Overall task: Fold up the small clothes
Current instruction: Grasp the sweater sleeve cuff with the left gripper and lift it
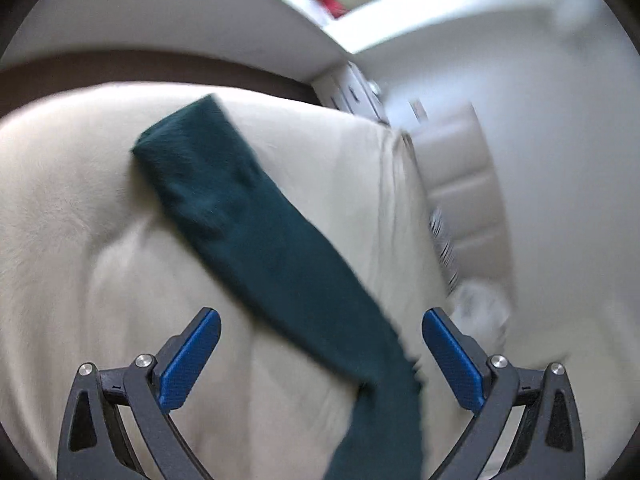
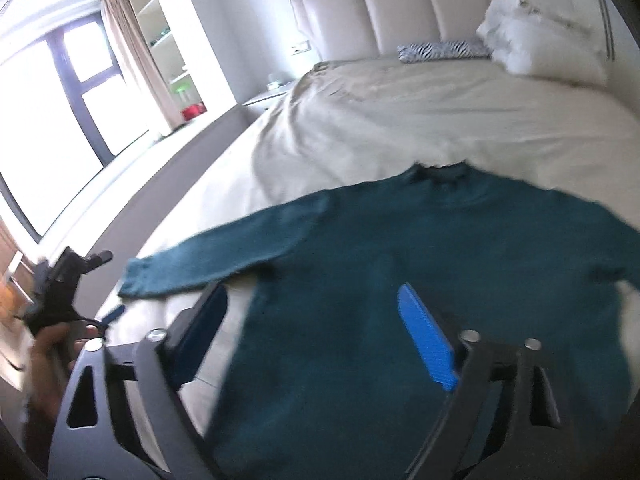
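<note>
Sweater (image 2: 420, 280), dark teal, lies spread flat on the beige bed cover (image 2: 400, 120), neck toward the padded headboard (image 2: 400, 12) at twelve o'clock, one sleeve (image 1: 248, 216) stretched out to about nine o'clock from its body.

The right gripper (image 2: 312, 328) hangs over the lower part of the sweater's body, jaws standing wide apart with nothing pinched between them; its blue pads (image 2: 428, 344) float above the knit, and whether they brush it I cannot tell. The cloth fills the space from five to one o'clock around that claw.

The left gripper (image 1: 320, 344) is spread wide too, holding nothing. The sleeve runs slantwise through its gap, from the cuff up at eleven o'clock down to six o'clock, closer to the right-hand pad (image 1: 452, 360).

A zebra-striped cushion (image 2: 440, 50) and a white pillow (image 2: 540, 36) sit by the headboard, well apart from the sweater.
</note>
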